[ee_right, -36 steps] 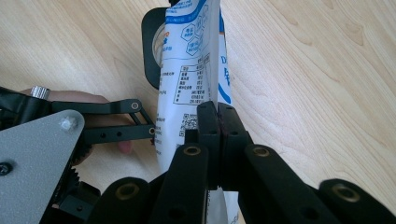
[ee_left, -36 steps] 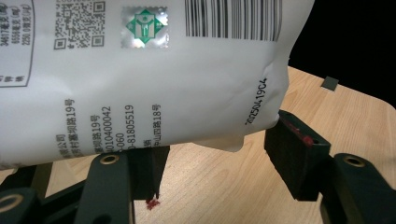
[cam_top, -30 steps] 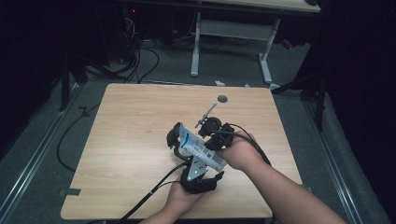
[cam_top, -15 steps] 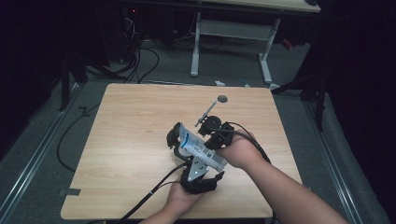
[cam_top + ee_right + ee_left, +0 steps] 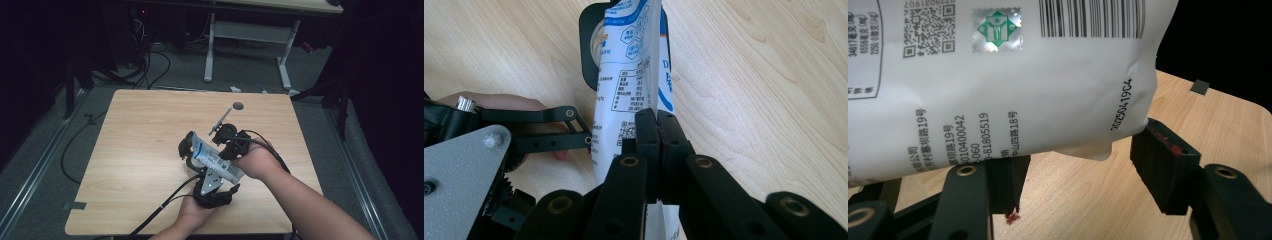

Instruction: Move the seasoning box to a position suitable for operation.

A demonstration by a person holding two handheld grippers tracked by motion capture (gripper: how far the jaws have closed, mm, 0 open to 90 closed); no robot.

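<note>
Near the wooden table's [image 5: 140, 150] front edge, a white-and-blue printed plastic pouch [image 5: 215, 159] is pinched by the fully closed right gripper [image 5: 657, 131] and lies between the left gripper's [image 5: 1083, 172] wide-spread jaws.

A white pouch [image 5: 214, 159] with blue print sits above the table's lower middle, running from about 10 o'clock down to 4 o'clock in the high view. Its back side [image 5: 998, 85] carries a barcode, QR codes, a green hologram sticker and black small print. It stands on edge, thin [image 5: 631, 75], its sealed rim slightly crumpled at one corner
</note>
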